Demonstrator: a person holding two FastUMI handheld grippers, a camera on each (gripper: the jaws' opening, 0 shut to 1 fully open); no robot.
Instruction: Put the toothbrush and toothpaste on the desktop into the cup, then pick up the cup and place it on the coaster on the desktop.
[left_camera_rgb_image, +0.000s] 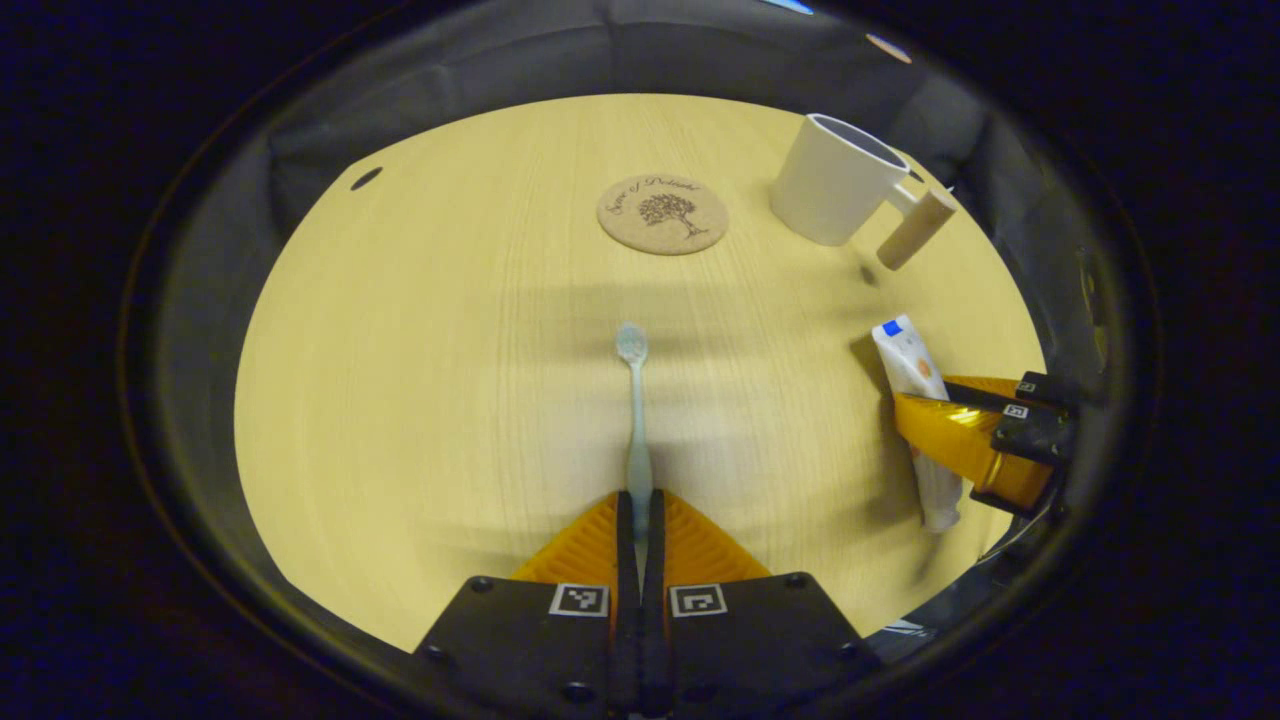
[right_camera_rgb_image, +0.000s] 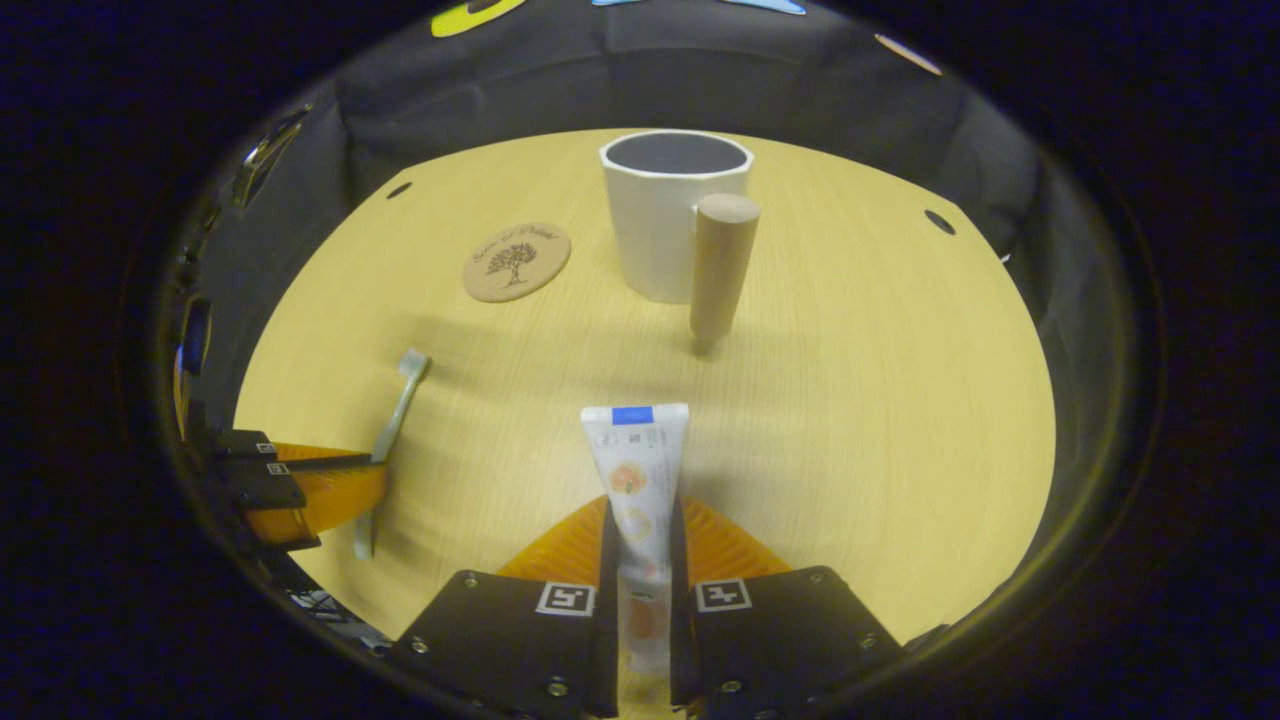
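1. The left tongs (left_camera_rgb_image: 640, 525) are closed on the handle of the pale blue-grey plastic toothbrush (left_camera_rgb_image: 636, 420), which points its bristle head toward the round cork coaster (left_camera_rgb_image: 662, 214).
2. The right tongs (right_camera_rgb_image: 640, 545) are clamped on the white soft plastic toothpaste tube (right_camera_rgb_image: 636, 470), its flat blue-striped end aimed at the white cylindrical cup (right_camera_rgb_image: 668, 215).
3. Whether either item is already off the pale wood-grain bench (left_camera_rgb_image: 400, 400) I cannot tell; both sit low over it, nearer the tongs than the cup.
4. The step in hand looks like the pick-up of both items at once; nothing is in the cup yet.
5. Next, I'd judge, each item must be carried to the cup, tipped end-down and let go inside the rim; the cup's mouth looks fairly narrow, so one at a time seems safer.
6. The cup is smooth and matte, with a round wooden peg handle (right_camera_rgb_image: 722, 265) jutting toward the right tongs.
7. The coaster, printed with a tree, lies flat just left of the cup in the right gripper view, bare and waiting.
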